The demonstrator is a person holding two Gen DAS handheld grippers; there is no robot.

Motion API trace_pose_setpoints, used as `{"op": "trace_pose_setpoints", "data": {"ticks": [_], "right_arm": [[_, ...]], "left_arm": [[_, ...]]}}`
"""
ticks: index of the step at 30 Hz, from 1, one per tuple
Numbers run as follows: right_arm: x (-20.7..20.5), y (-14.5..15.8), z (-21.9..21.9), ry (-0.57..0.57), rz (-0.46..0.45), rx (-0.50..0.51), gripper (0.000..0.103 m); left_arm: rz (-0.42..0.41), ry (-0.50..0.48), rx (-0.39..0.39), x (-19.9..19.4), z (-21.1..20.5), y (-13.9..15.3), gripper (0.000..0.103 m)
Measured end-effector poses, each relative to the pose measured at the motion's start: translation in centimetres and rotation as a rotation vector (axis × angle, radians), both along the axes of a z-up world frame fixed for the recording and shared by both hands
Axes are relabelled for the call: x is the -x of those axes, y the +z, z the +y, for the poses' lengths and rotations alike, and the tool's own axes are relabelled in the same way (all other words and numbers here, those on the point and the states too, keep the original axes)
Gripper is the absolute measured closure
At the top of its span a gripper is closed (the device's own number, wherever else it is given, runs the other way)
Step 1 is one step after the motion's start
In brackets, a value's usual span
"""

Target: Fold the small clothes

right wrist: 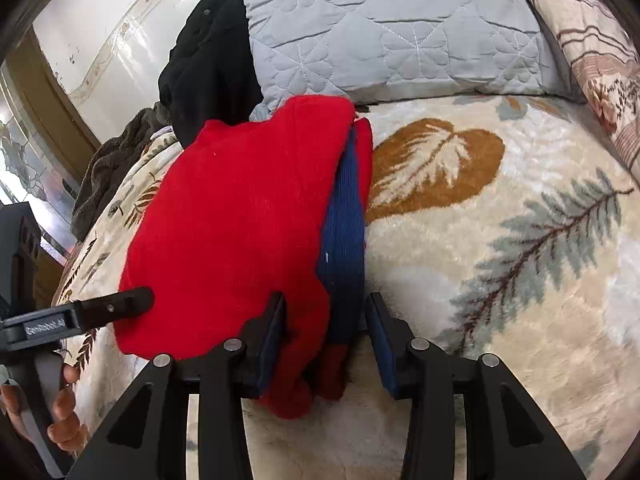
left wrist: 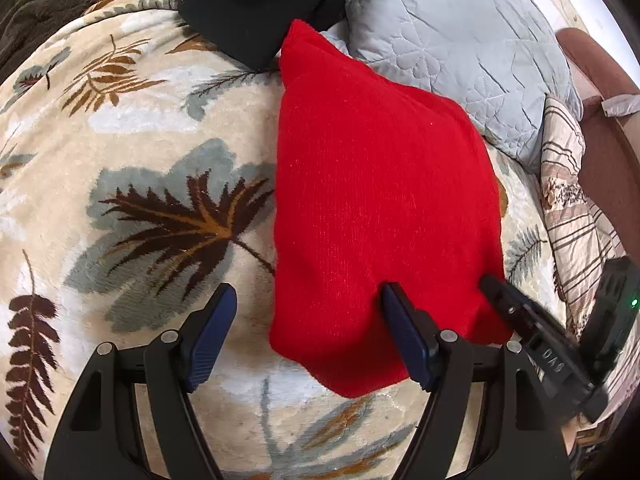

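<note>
A folded red knit garment lies on the leaf-patterned blanket. A blue band shows along its right edge in the right wrist view, where the red cloth fills the middle. My left gripper is open over the garment's near left edge, its right finger resting above the red cloth. My right gripper is open, its fingers on either side of the garment's near right corner and blue band. The right gripper's finger shows at the garment's right edge in the left wrist view.
A grey quilted pillow and a black garment lie behind the red one. A striped pillow sits at the right. A dark fleece blanket is at the far left. A wall and door frame stand beyond the bed.
</note>
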State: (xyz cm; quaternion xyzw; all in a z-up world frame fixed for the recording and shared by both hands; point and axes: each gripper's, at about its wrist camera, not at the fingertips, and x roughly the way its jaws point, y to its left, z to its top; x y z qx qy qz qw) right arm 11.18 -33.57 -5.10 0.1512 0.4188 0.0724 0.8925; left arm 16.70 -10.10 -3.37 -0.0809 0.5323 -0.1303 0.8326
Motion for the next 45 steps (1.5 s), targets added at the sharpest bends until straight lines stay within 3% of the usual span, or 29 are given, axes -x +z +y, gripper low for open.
{"op": "trace_pose_setpoints", "data": {"ticks": [3, 6, 11, 14, 15, 17, 19, 21, 23, 25, 27, 29, 31, 33, 34, 36, 38, 41, 44, 45], "right_arm": [[-0.3, 2.3, -1.5, -0.034, -0.06, -0.03, 0.059], [-2.4, 4.0, -3.8, -0.108, -0.092, -0.138, 0.053], [-8.8, 2.9, -4.3, -0.148, -0.011, -0.232, 0.052], [-12.0, 1.2, -3.7, -0.143, 0.039, -0.287, 0.053], [-12.4, 1.2, -3.6, -0.14, 0.021, -0.295, 0.057], [-12.7, 1.7, -2.9, -0.123, -0.057, -0.243, 0.09], [-13.4, 0.9, -2.5, -0.127, -0.038, -0.161, 0.091], [-14.5, -0.9, -2.7, -0.133, 0.029, -0.114, 0.088], [-14.4, -0.2, -3.4, -0.156, 0.024, -0.111, 0.075], [-13.3, 1.4, -3.6, -0.155, -0.028, -0.099, 0.073], [-11.5, 3.1, -3.5, -0.105, -0.12, -0.148, 0.071], [-10.6, 3.5, -2.6, -0.061, -0.146, -0.174, 0.07], [-10.3, 2.8, -1.5, -0.043, -0.127, -0.138, 0.067], [-11.1, 0.1, 0.2, -0.034, -0.011, -0.033, 0.066], [-11.0, 0.1, 0.7, -0.041, -0.025, 0.01, 0.067], [-10.2, 1.7, 1.1, -0.038, -0.017, 0.045, 0.066], [-8.1, 3.6, 0.5, -0.018, -0.072, -0.007, 0.064], [-5.8, 3.9, 0.1, -0.004, -0.111, -0.033, 0.056], [-6.1, 0.0, 0.4, -0.024, 0.062, 0.066, 0.05], [-5.8, -0.9, -0.1, -0.041, 0.089, 0.021, 0.046]], "left_arm": [[-0.042, -0.01, 0.021, -0.5, 0.8, 1.6, 0.028], [-0.071, 0.01, 0.033, -2.8, 2.0, 3.3, 0.028], [0.056, 0.059, 0.129, -9.8, 2.7, 2.5, 0.028], [0.094, 0.063, 0.188, -11.7, 2.1, 1.5, 0.028], [0.091, 0.056, 0.201, -12.2, 1.6, 1.3, 0.028], [0.077, 0.045, 0.197, -12.9, 0.9, 0.8, 0.028], [0.077, 0.053, 0.173, -13.6, 0.3, -0.2, 0.025], [0.121, 0.068, 0.204, -14.4, 0.2, -2.1, 0.018], [0.122, 0.082, 0.23, -14.5, 0.5, -2.2, 0.018], [0.123, 0.064, 0.207, -14.2, 0.5, -1.2, 0.019], [0.081, 0.055, 0.212, -13.0, 0.9, 0.1, 0.02], [0.019, 0.021, 0.217, -11.2, 0.9, 1.4, 0.02], [-0.021, 0.002, 0.207, -10.2, 0.6, 1.6, 0.02], [-0.01, -0.018, 0.161, -10.0, -0.3, 0.2, 0.018], [0.01, -0.034, 0.14, -10.2, -0.7, -0.7, 0.017], [0.048, -0.016, 0.184, -10.3, -0.4, -1.5, 0.017], [0.088, -0.002, 0.218, -10.3, 0.3, -0.7, 0.017], [0.023, -0.032, 0.214, -8.5, 0.7, 1.1, 0.018], [0.012, -0.063, 0.165, -7.2, 0.1, 0.1, 0.017], [0.035, -0.077, 0.165, -7.0, -0.3, -1.0, 0.016]]}}
